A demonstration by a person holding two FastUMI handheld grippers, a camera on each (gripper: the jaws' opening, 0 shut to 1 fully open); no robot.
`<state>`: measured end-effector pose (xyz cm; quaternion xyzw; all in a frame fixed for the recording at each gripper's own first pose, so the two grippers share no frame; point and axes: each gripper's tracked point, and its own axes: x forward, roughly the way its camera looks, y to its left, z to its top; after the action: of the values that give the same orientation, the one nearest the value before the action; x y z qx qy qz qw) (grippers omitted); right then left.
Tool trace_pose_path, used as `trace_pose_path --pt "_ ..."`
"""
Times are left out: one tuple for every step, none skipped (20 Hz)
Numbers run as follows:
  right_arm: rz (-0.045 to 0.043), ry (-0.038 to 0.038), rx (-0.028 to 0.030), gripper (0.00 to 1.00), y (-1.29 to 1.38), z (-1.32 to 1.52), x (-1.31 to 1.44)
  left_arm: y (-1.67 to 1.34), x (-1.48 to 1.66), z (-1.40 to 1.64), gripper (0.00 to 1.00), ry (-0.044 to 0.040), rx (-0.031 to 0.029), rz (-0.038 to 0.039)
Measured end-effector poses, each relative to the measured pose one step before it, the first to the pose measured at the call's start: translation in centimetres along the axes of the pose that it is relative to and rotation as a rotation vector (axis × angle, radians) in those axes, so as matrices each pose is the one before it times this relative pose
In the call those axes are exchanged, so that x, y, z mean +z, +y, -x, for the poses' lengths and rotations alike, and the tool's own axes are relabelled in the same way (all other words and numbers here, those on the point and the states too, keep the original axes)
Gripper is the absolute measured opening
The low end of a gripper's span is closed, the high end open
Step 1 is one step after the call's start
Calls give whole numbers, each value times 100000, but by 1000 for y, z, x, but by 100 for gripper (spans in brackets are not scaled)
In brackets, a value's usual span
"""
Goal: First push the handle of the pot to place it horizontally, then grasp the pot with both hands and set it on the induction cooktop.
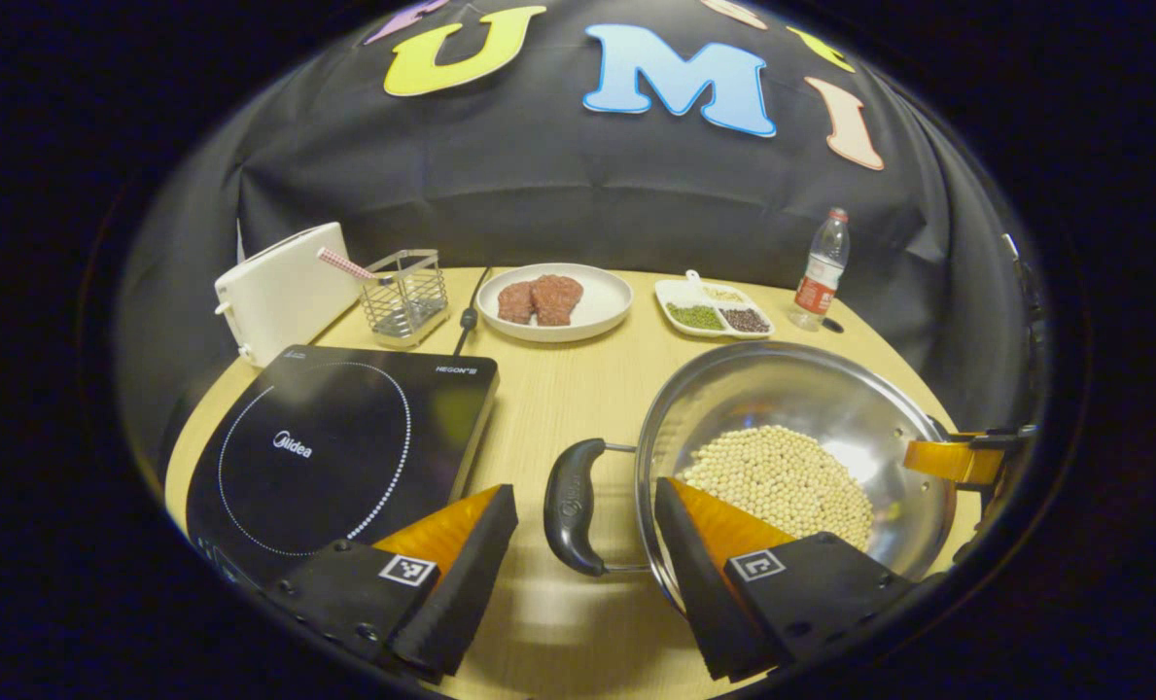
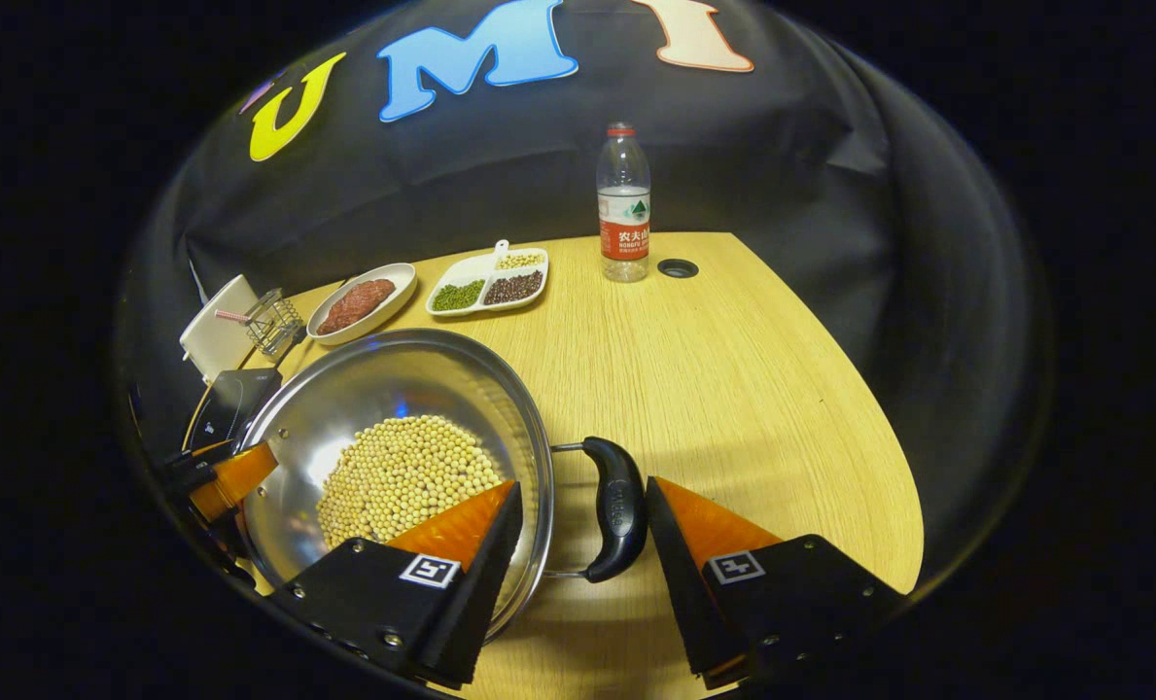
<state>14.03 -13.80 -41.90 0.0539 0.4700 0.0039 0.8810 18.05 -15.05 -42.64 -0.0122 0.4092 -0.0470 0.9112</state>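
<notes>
The left gripper is spread wide, its jaws straddling the pot's left handle without pressing it; the right gripper is likewise spread around the right handle, one finger over the rim, the other on the table side. The pot sits on the wooden table, just right of the induction cooktop, which lies at the near left. It is a wide steel pan with a layer of pale beans inside, so it probably carries some weight and is stiff and slick at the wall; the two dark loop handles look like the sound places to hold, level, lest the beans slide. Farther off stand a plate of meat, a divided dish of beans, a wire basket, a white toaster and a water bottle. The cooktop bears the words "Midea" and "HEGON"; the rest of its print is too small to read
</notes>
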Motion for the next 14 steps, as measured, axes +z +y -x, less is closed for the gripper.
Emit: trace_pose_path --pt "-824 -203 -103 59 107 -10 71 -124 97 -73 87 -25 239 10" --pt "34 63 -23 62 -102 -27 -34 -280 32 -94 82 -114 -336 -263" --pt "71 -127 -135 62 -29 43 32 -230 -59 112 82 -17 -914 99" --pt "-225 494 15 56 49 14 -22 -168 -84 -63 78 163 -368 -213" --pt "106 -52 285 59 57 62 68 109 -96 -97 71 681 101 -864" --pt "-37 155 213 59 -105 194 19 -118 61 111 66 382 -394 -1086" --pt "484 170 143 55 47 -165 -152 30 18 -37 65 820 -202 -91" --pt "-673 -427 285 55 206 -4 -102 -32 41 19 68 -11 -178 735" --pt "574 395 180 48 -25 116 -119 -17 108 -141 65 -119 202 143" --pt "982 -832 -317 49 -78 37 289 24 82 230 62 56 382 -829" --pt "1200 -10 -620 43 -50 100 -54 -56 34 -145 61 -173 429 -1157" --pt "559 -199 -490 49 -25 127 98 -86 -78 -5 61 227 354 -597" --pt "111 -320 -246 48 -51 263 57 -63 -38 137 64 390 37 97" --pt "107 56 -49 48 38 126 107 -60 29 8 60 -474 -121 524"
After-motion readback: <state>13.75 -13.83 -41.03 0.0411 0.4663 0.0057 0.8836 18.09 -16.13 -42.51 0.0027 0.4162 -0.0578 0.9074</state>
